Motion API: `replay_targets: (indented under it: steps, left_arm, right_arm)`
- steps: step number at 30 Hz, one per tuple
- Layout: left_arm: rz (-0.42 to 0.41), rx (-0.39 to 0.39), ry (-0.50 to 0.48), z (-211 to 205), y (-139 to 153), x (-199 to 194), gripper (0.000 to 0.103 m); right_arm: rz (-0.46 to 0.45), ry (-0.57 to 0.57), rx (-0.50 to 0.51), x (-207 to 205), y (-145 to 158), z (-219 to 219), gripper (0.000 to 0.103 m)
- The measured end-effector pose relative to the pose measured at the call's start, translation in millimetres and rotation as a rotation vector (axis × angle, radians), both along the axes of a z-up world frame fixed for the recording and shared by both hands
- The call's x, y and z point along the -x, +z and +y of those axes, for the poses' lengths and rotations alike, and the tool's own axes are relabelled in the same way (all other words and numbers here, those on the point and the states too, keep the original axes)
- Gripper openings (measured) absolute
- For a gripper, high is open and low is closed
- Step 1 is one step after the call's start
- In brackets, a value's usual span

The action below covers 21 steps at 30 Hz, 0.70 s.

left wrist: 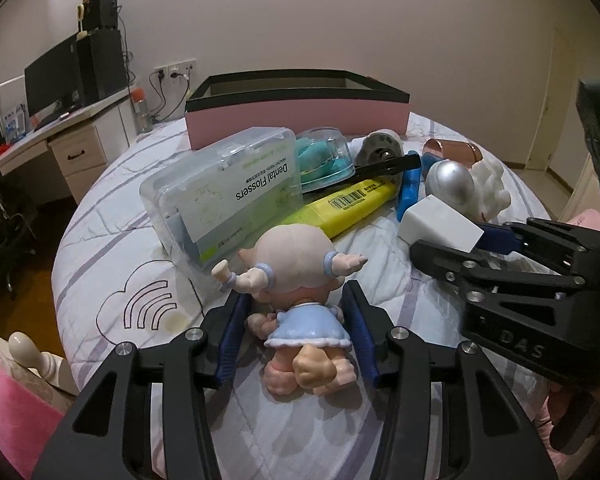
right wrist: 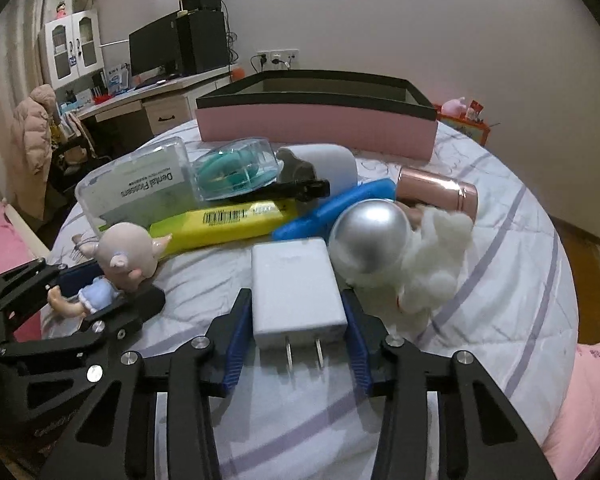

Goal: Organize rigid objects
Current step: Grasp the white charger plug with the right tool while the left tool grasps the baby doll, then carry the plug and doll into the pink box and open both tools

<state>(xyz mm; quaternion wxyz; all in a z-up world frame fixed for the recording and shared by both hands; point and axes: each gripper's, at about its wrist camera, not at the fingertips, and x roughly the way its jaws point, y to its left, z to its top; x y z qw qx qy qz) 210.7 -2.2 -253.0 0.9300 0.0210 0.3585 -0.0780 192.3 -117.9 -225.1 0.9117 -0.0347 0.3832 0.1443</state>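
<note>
A small doll in a blue dress (left wrist: 300, 300) lies on the bed quilt between the fingers of my left gripper (left wrist: 298, 300), which sit close on both its sides. It also shows in the right wrist view (right wrist: 116, 268). My right gripper (right wrist: 298, 304) is shut on a white plug adapter (right wrist: 296, 288), prongs pointing toward the camera; the adapter also shows in the left wrist view (left wrist: 440, 224). A pink box with a black rim (left wrist: 296, 116) stands open at the back, also in the right wrist view (right wrist: 316, 124).
A pile lies between the grippers and the box: a clear Dental Flossers case (left wrist: 224, 188), a yellow highlighter (left wrist: 348, 204), a teal item in a clear case (right wrist: 236, 168), a blue piece (right wrist: 332, 208), a silver-headed white figure (right wrist: 388, 240), a rose-gold tube (right wrist: 440, 192). A desk (left wrist: 60, 132) stands left.
</note>
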Motion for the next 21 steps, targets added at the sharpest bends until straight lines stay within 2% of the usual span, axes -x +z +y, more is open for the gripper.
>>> replay_targets:
  steps: [4, 10, 13, 17, 21]
  left_arm:
    - [0.005, 0.004, 0.006, 0, 2, 1, 0.048]
    - [-0.006, 0.033, 0.001, 2, 12, 9, 0.047]
    - [-0.011, 0.048, -0.004, 2, 15, 10, 0.047]
    - [0.013, 0.033, -0.003, -1, 7, 8, 0.047]
    - [0.004, 0.029, 0.005, -2, 4, 9, 0.047]
  right_arm:
    - [-0.008, -0.005, 0.005, -2, 0, 4, 0.043]
    - [-0.001, 0.004, -0.06, 12, 6, -3, 0.041]
    - [-0.032, 0.002, -0.071, 21, 13, -4, 0.041]
    - [-0.039, -0.007, -0.06, 23, 14, -6, 0.041]
    - [-0.011, -0.017, -0.068, 25, 5, -10, 0.041]
